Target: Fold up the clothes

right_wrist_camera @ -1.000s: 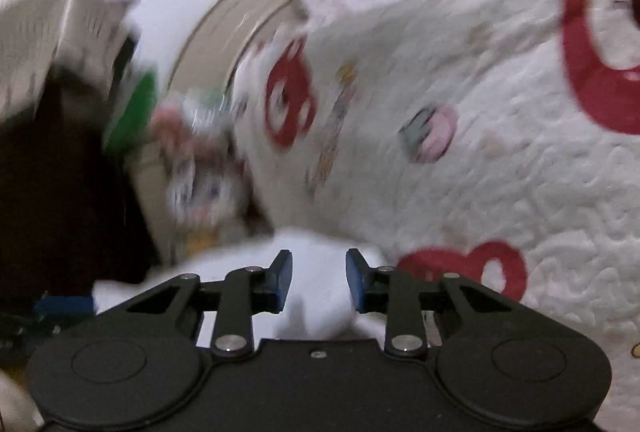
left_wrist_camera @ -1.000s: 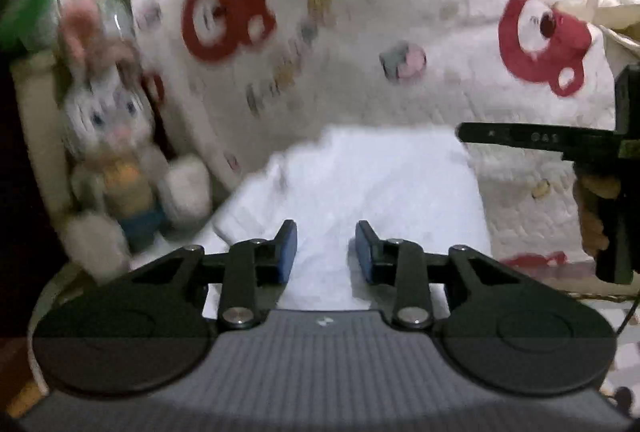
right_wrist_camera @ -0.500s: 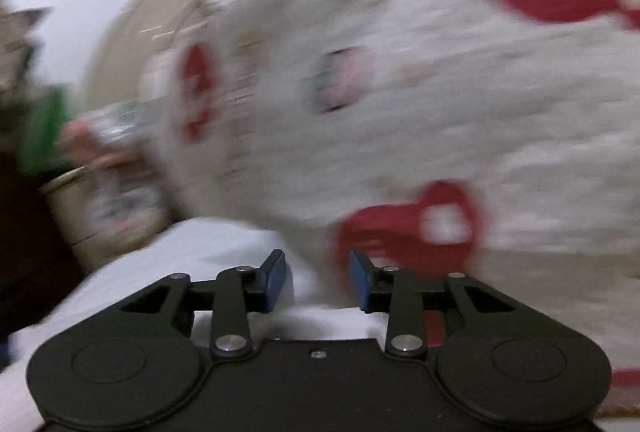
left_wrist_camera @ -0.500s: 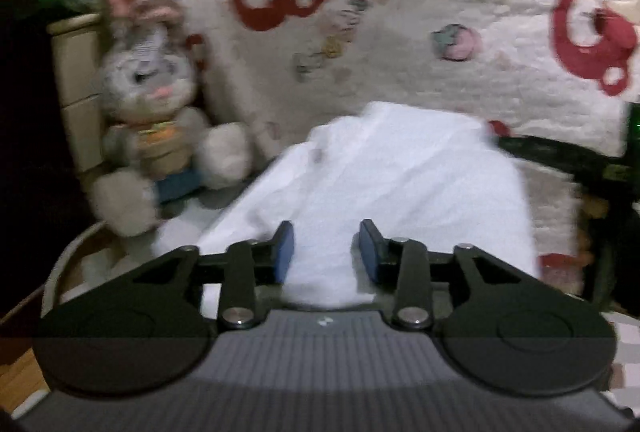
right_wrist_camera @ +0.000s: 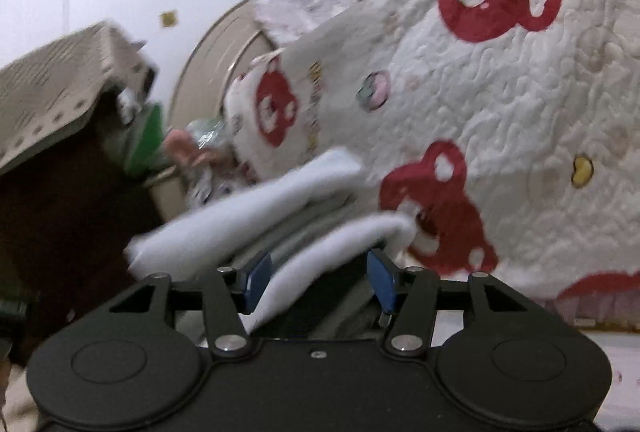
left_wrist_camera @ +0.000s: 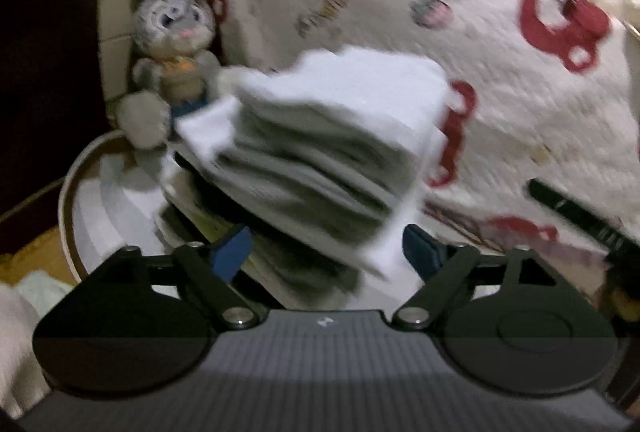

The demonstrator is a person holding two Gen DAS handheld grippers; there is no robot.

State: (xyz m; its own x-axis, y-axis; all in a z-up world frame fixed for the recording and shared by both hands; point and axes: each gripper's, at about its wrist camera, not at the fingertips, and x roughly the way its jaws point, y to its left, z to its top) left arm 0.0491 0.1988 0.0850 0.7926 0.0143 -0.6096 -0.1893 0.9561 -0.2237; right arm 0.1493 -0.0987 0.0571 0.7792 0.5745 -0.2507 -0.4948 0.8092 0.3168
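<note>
- Opening my left claw: jaws clear of the folded white garment lying between them.
- My right claw opening likewise, white fabric between, unpinched.

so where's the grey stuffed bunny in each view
Left wrist: the grey stuffed bunny with pink ears sits upper left, upright beside the folded white clothes.
Right wrist: only a blurred bit of it, left of centre, behind the white clothes.
Shared landmark: the white quilt with red bear prints.
</note>
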